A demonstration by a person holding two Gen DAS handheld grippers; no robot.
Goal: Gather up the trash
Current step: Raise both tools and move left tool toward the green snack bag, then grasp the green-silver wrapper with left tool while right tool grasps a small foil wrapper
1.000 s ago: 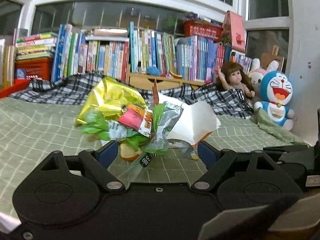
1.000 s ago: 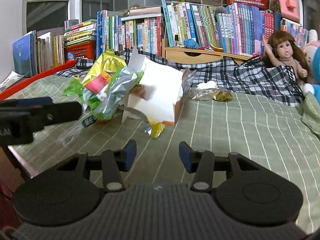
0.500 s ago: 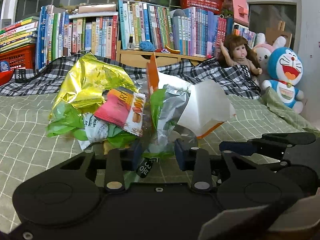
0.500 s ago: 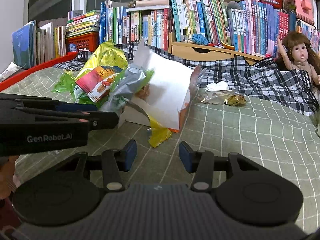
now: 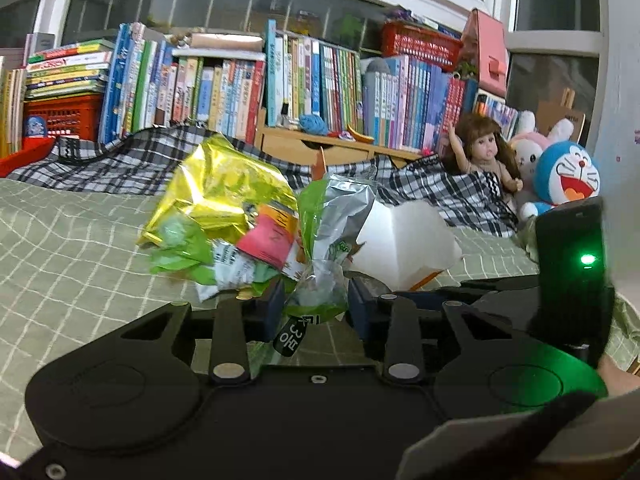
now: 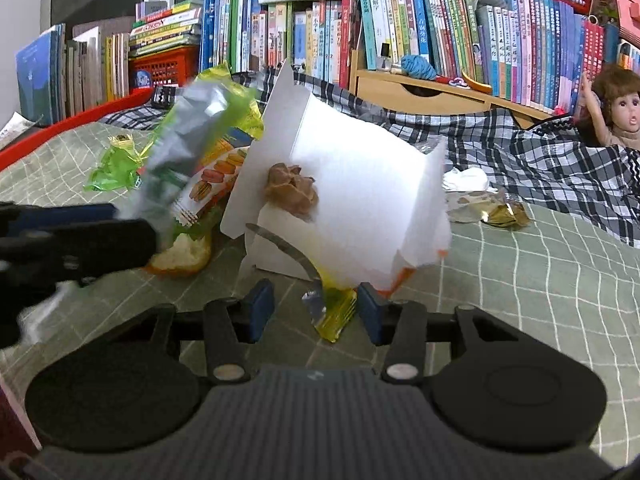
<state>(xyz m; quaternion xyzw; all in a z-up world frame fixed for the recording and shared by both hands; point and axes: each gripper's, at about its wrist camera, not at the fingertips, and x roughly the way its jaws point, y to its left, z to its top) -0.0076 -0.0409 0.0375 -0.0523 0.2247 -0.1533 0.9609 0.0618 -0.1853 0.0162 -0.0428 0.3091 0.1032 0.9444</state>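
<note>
Both tools closed in | left tool (image 5: 316, 307) grips green wrapper (image 5: 320, 280) | right tool (image 6: 316, 312) half-open around yellow wrapper (image 6: 334, 314)

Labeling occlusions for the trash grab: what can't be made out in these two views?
- Left wrist view: the left hand-held gripper pinches a green wrapper; the wrapper's lower end is hidden behind the gripper body.
- Right wrist view: the yellow wrapper sits between the right hand-held gripper pads; contact unclear.
- White box: contents hidden by its walls.
- Silver wrapper: motion-blurred.

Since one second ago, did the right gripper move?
Yes. The right gripper came closer to the white carton on the bed; its jaws were closing around a yellow wrapper.
</note>
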